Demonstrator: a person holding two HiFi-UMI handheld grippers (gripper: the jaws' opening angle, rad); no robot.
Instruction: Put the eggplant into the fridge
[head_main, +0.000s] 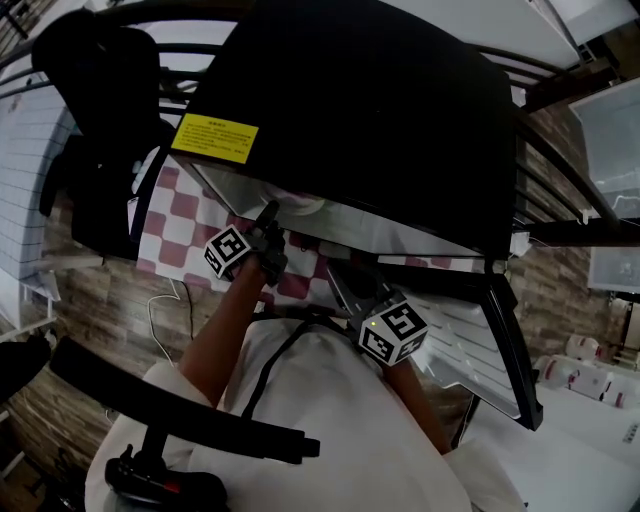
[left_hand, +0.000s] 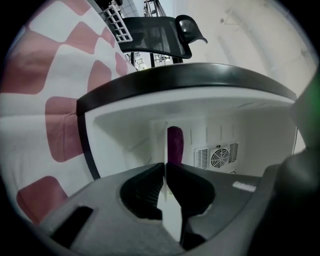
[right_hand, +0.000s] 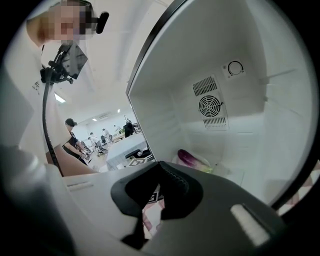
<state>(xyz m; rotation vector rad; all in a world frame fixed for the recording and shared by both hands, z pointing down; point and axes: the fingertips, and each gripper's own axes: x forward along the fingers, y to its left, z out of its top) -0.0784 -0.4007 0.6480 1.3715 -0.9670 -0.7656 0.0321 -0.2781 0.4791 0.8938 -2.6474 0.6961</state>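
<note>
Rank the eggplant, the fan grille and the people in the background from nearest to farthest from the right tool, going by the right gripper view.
1. Eggplant, just beyond the right tool, low down.
2. Fan grille, higher, on the back of the fridge.
3. People, far off at the left.

I see the worktop (head_main: 180, 215) under a red-and-white checked cloth (left_hand: 30, 65), the small black fridge (head_main: 380, 120) standing on it. The eggplant (right_hand: 188, 157) lies on the fridge's white floor (right_hand: 240, 175), near the far wall.
</note>
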